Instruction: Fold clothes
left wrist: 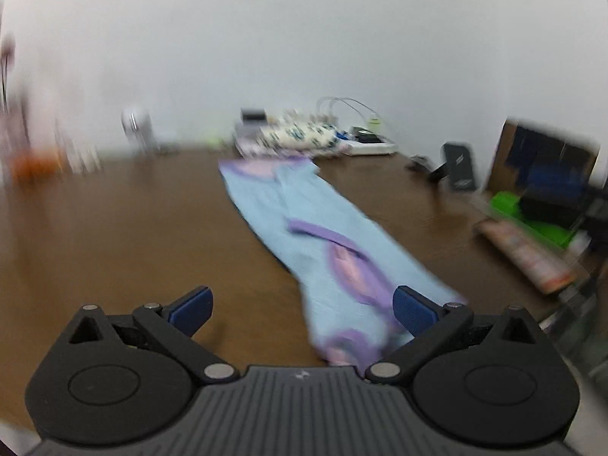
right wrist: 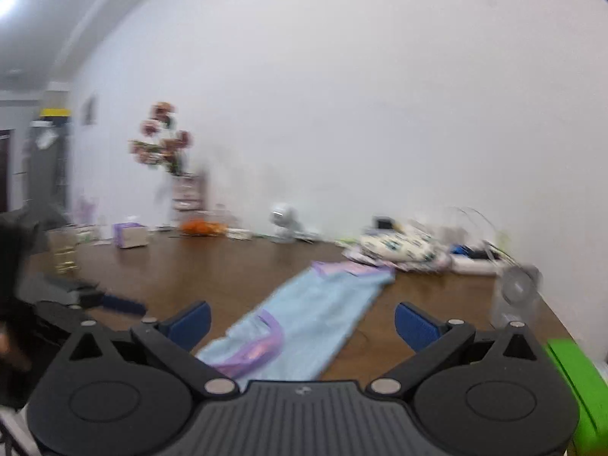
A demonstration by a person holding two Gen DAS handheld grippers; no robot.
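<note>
Brown table (left wrist: 133,228) bears a blue garment (left wrist: 323,228) — seemingly folded — ahead of both gaping grippers (left wrist: 302,306) (right wrist: 302,323).

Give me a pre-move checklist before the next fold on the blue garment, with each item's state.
1. Left tongs open and holding nothing: ok.
2. Right tongs open and holding nothing: ok.
3. Garment lying in a long narrow strip on the table: ok.
4. Near end of the garment between the left tongs' fingers, ready to grasp: cannot tell; it lies close to the right-hand finger, and height above the cloth is unclear.
5. Garment free of the patterned pile at the far end: cannot tell; the far edge sits very close to it and the picture is blurred.
6. Sharp view: not ok, both cameras are blurred.
</note>
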